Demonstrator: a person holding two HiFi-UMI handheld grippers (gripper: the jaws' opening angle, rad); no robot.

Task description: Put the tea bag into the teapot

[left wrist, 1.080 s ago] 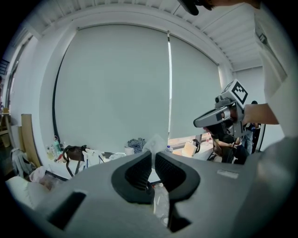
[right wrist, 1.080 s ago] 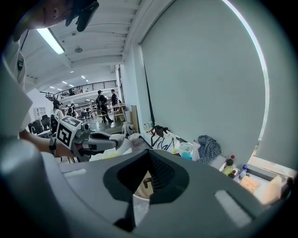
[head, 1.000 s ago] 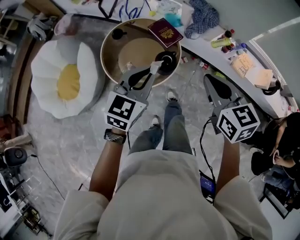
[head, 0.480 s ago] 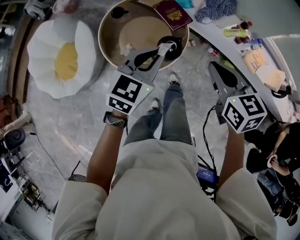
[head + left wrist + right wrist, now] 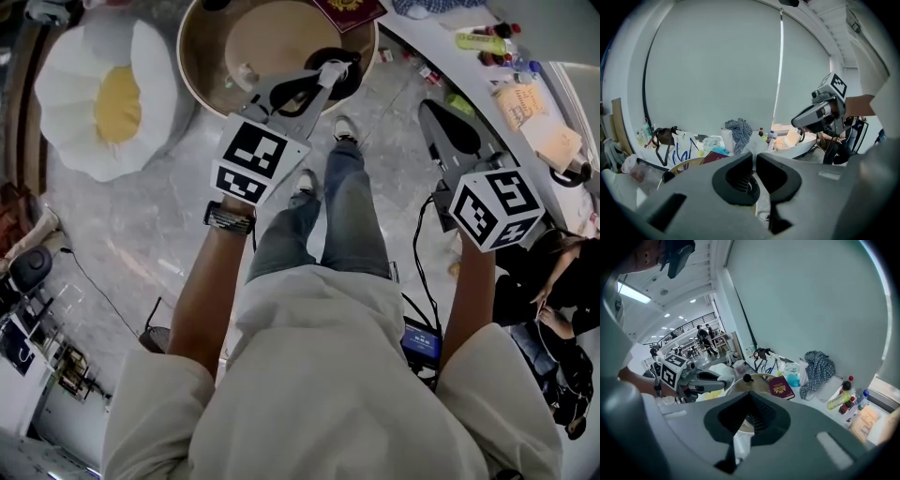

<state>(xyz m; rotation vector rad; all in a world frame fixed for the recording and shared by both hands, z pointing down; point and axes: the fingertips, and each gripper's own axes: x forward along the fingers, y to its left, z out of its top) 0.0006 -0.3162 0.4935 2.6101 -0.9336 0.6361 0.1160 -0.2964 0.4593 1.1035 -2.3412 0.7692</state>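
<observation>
The black teapot [image 5: 349, 77] stands on the near edge of a round tan table [image 5: 187, 66]. My left gripper [image 5: 323, 79] reaches over the table, shut on a small white tea bag [image 5: 328, 70] that hangs right at the teapot's top. In the left gripper view the jaws stand nearly together with the white tea bag [image 5: 756, 145] pinched at their tips. My right gripper [image 5: 431, 111] hovers off to the right over the floor, shut with nothing in it. In the right gripper view its jaws meet [image 5: 750, 398].
A red booklet [image 5: 352, 9] lies at the table's far side, and a black lid [image 5: 748, 378] sits on the table. An egg-shaped cushion [image 5: 103, 94] lies left. A white counter [image 5: 487, 56] with bottles curves along the right, with a seated person [image 5: 553, 281] beyond.
The left gripper has carried the tea bag a little forward, closer over the teapot. The head view has dropped, so the table sits higher in frame. The right gripper has hardly moved.
</observation>
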